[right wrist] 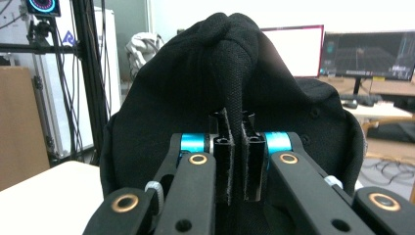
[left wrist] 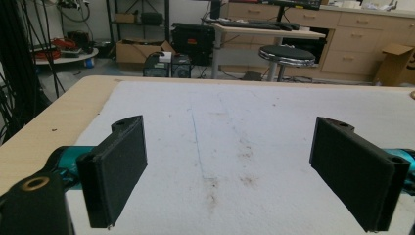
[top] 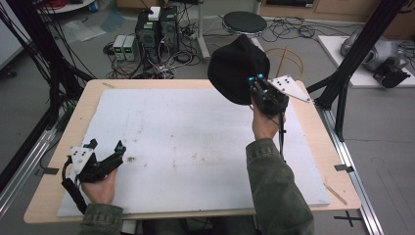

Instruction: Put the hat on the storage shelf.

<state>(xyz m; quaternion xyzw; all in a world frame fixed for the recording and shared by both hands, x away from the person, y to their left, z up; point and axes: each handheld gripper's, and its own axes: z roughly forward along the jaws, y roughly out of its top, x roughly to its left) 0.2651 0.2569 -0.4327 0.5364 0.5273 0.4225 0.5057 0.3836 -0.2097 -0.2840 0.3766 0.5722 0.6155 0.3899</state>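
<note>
Pickup looked done: right gripper (top: 258, 84) had its jaws clamped on a fold of the black cloth (top: 236, 68), held up off the desk (top: 58, 142) above its far right corner. Left gripper (top: 105, 149) sat low at near left w/ jaws wide, nothing btwn them. Placing or folding remained, prob.

Right gripper (top: 258, 84) up above the table's (top: 313, 127) far right part, jaws clamped on a fold of the cap (top: 237, 68); cap hangs off the jaws, clear of the mat (top: 195, 147). Left gripper (top: 105, 147) well apart, at the mat's near left edge, resting low, jaws spread with bare mat between them. Beyond the cap, off the table: stool (top: 243, 22). Computers (top: 156, 29) on the floor, left of the stool.
</note>
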